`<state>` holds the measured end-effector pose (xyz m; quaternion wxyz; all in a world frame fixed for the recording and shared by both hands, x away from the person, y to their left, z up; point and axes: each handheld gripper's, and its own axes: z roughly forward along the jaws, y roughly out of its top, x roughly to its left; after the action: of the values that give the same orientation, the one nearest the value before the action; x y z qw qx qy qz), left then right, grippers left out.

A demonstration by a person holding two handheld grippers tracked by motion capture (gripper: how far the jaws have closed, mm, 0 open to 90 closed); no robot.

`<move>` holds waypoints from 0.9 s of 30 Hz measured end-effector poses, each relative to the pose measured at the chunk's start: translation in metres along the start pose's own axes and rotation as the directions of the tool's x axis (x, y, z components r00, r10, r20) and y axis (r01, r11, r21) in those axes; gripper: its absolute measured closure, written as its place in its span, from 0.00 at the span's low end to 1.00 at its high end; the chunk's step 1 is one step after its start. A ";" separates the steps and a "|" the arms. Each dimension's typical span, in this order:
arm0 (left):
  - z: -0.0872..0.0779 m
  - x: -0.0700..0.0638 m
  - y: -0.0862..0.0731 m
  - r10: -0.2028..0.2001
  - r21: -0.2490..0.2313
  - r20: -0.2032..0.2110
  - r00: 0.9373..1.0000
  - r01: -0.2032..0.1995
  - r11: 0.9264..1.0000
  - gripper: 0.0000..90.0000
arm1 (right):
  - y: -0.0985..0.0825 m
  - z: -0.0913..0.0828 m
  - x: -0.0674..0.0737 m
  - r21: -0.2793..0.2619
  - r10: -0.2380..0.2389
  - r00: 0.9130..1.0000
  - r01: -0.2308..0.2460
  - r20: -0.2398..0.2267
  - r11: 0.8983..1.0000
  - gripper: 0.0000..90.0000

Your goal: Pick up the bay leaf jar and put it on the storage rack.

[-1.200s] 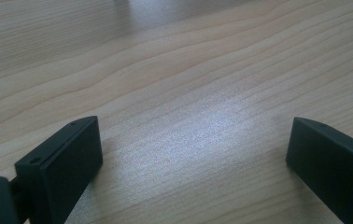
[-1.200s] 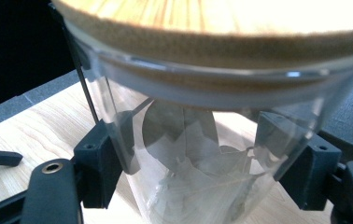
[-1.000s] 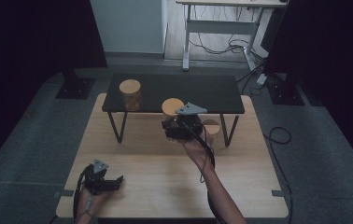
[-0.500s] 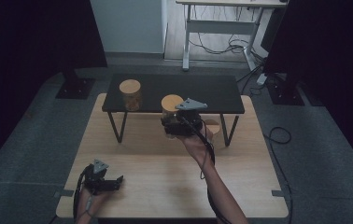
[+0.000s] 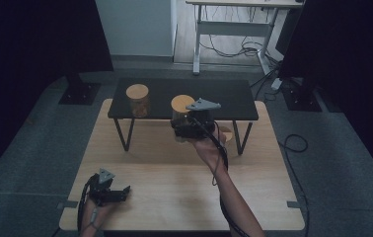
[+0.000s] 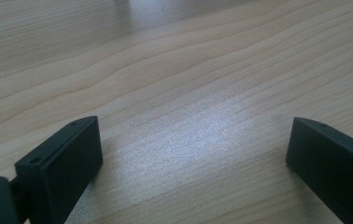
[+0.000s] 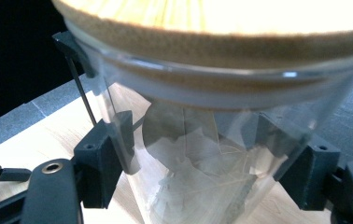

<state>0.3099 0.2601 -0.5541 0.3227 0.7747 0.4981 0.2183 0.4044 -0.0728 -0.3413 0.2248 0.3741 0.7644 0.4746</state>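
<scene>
A clear glass jar (image 5: 182, 104) with a round wooden lid hangs in the air at the front edge of the low black shelf (image 5: 229, 96). My right gripper (image 5: 180, 126) is shut on its glass body. In the right gripper view the jar (image 7: 198, 186) holds pale dried leaves, its lid (image 7: 221, 28) is overhead, and the right gripper (image 7: 202, 154) has a pad pressed on each side. A second lidded jar (image 5: 138, 100) stands on the shelf's left part. My left gripper (image 5: 121, 193) rests open on the wooden table (image 5: 184, 197) at the front left; the left gripper (image 6: 193, 158) has bare wood between its jaws.
A small round wooden-topped object (image 5: 227, 134) sits on the table under the shelf, just right of my right hand. The shelf stands on thin black legs (image 5: 123, 134). Dark floor, stands and cables surround the table.
My right gripper has lifted the jar a little, up toward the level of the shelf top. The left gripper has not moved.
</scene>
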 end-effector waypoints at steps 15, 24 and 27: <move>0.000 0.000 0.000 0.001 0.001 0.000 1.000 -0.001 1.000 0.04 | 0.011 -0.001 -0.002 0.003 -0.001 1.000 0.001 0.001 1.000 0.28; 0.000 0.000 0.000 0.001 0.001 0.000 1.000 -0.001 1.000 0.04 | 0.019 -0.002 -0.002 0.006 -0.009 1.000 0.009 0.002 1.000 0.28; 0.000 0.000 0.000 0.004 0.004 0.000 1.000 -0.004 1.000 0.04 | 0.022 -0.003 -0.002 0.006 -0.013 1.000 0.013 0.006 1.000 0.28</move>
<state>0.3099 0.2604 -0.5539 0.3208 0.7762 0.4970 0.2181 0.4114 -0.0700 -0.3203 0.2293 0.3710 0.7675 0.4698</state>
